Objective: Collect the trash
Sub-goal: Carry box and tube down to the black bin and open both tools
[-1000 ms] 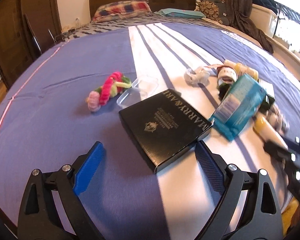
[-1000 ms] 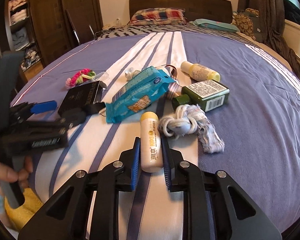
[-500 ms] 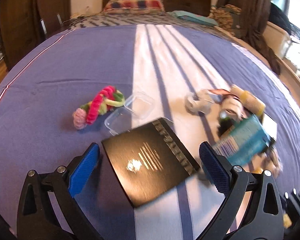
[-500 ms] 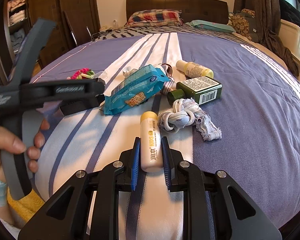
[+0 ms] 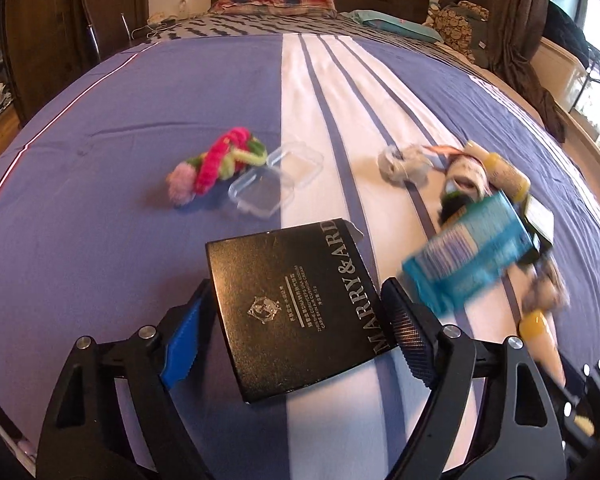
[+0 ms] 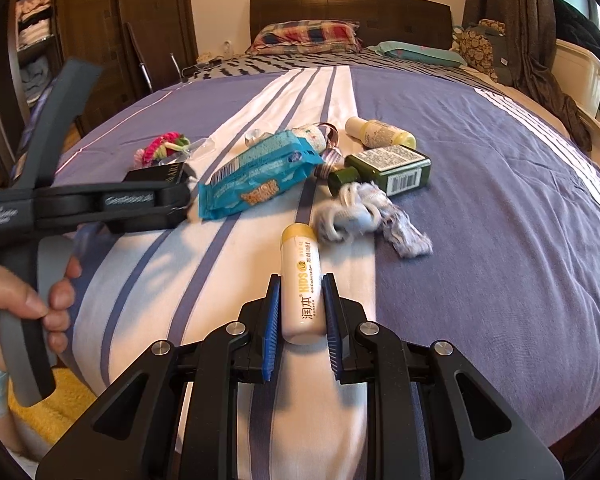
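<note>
A flat black box (image 5: pixel 296 304) marked "MARRY & ARD" sits between the jaws of my left gripper (image 5: pixel 296 328), which are closed against its two sides. In the right wrist view the left gripper (image 6: pixel 100 204) reaches over the black box (image 6: pixel 160 172). My right gripper (image 6: pixel 300 312) is shut on a white tube with a yellow cap (image 6: pixel 300 280), which also shows in the left wrist view (image 5: pixel 540 336). A blue snack wrapper (image 6: pixel 256 176) lies between the two; it also shows in the left wrist view (image 5: pixel 472 256).
On the striped bedspread (image 6: pixel 480 220) lie a green bottle (image 6: pixel 388 168), a small yellow bottle (image 6: pixel 380 132), a knotted white rag (image 6: pixel 360 216), a pink and green pipe-cleaner toy (image 5: pixel 216 160) and a clear plastic case (image 5: pixel 276 180). Pillows (image 6: pixel 308 36) and headboard stand far back.
My left gripper has moved forward over the black box and its jaws have closed in on the box's sides. The right gripper has kept its hold on the tube.
</note>
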The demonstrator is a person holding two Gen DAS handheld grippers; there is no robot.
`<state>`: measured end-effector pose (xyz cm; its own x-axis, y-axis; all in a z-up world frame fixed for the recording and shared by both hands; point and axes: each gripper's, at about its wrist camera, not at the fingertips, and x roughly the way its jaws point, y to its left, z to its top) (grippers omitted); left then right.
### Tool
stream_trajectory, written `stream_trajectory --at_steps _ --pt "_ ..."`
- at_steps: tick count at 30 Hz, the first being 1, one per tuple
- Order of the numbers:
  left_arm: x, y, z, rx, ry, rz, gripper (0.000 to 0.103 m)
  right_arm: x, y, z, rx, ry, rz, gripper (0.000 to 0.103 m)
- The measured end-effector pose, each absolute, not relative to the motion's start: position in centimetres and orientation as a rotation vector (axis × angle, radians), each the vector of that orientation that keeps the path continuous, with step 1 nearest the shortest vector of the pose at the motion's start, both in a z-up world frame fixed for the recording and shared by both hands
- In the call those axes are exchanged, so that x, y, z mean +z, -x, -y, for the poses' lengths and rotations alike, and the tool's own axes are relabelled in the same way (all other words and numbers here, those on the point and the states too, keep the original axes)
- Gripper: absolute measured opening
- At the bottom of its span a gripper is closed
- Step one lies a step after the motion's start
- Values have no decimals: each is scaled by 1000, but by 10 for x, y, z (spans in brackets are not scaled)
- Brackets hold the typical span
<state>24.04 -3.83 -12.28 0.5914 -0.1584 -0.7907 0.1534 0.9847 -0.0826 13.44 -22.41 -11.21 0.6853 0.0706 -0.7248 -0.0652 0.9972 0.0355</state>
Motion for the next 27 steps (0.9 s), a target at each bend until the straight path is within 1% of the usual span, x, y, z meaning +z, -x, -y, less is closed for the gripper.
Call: stream_trajectory --at_steps 10,22,27 --pt "-123 -180 24 -225 -17 -885 73 -115 -117 230 81 -32 -816 21" --pt "-125 -108 12 -277 -9 -846 72 -114 -69 239 96 -61 -807 21" --pt "-118 -74 11 -285 2 -813 72 -111 -40 239 104 -59 -793 21"
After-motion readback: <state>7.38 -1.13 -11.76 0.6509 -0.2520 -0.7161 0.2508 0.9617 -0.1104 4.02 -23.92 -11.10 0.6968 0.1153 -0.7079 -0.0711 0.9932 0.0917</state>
